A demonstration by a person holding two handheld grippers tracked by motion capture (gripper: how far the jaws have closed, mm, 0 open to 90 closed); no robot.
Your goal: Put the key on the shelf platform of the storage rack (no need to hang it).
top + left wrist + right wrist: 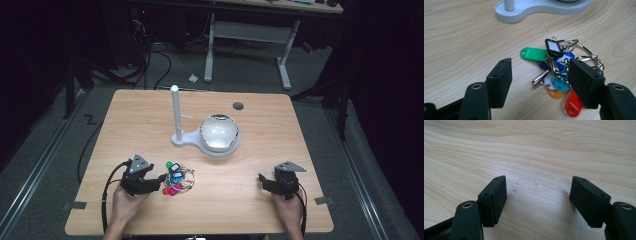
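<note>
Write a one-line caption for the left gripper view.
Open left tongs hover at a bunch of coloured key tags on the wooden table.

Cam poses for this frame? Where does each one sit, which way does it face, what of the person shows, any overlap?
High view: above the person's side, looking forward and down on the table; both forearms, left gripper and right gripper show.
Left gripper view: rides the left gripper, looking between open jaws at the bunch of key tags and white stand.
Right gripper view: rides the right gripper, open jaws over bare wood.
Shared: high and left gripper views both show the key tags and stand.
</note>
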